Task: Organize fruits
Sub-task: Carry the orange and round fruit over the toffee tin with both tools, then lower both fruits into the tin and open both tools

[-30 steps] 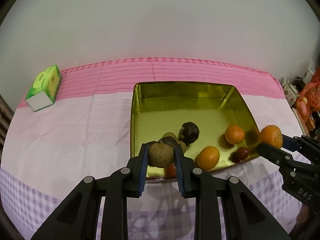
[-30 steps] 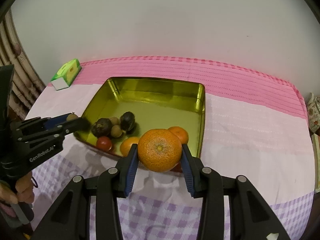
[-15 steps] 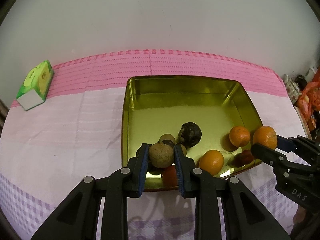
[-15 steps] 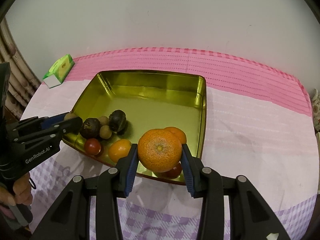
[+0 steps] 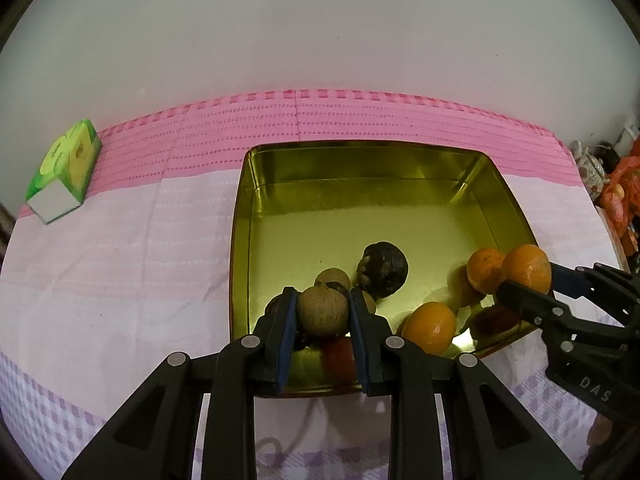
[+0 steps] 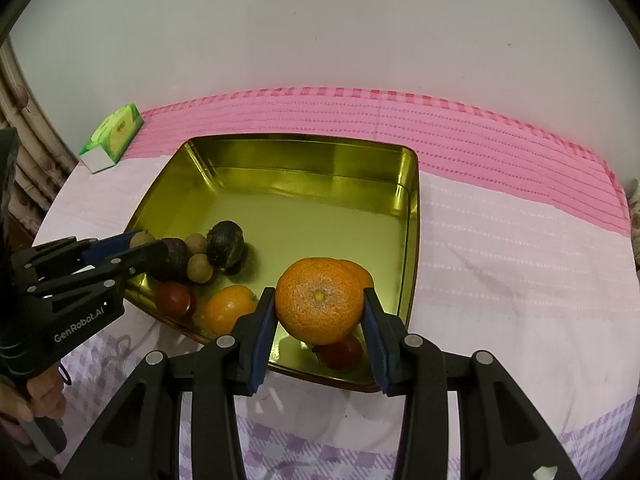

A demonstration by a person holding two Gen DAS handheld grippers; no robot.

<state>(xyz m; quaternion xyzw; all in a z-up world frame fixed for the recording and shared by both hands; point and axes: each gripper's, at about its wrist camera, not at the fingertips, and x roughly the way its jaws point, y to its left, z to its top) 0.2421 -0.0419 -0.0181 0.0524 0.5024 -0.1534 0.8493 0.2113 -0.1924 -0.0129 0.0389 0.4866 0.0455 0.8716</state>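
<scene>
- The brown longan (image 5: 322, 310) was clamped across its middle by the left gripper (image 5: 322, 314), above the gold tin's (image 5: 360, 160) near edge.
- The mandarin (image 6: 320, 306), gripped likewise by the right gripper (image 6: 320, 312), was judged light, soft-skinned and bruisable.

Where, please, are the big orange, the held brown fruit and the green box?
big orange (image 6: 320, 304), right wrist view, front skin.
brown fruit (image 5: 322, 311), left wrist view, its middle.
green box (image 5: 66, 172), left wrist view, top face.

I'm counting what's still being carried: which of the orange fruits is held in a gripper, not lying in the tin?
The biggest orange, clamped in the right gripper above the tin. The other two rest on the tin's floor.
</scene>
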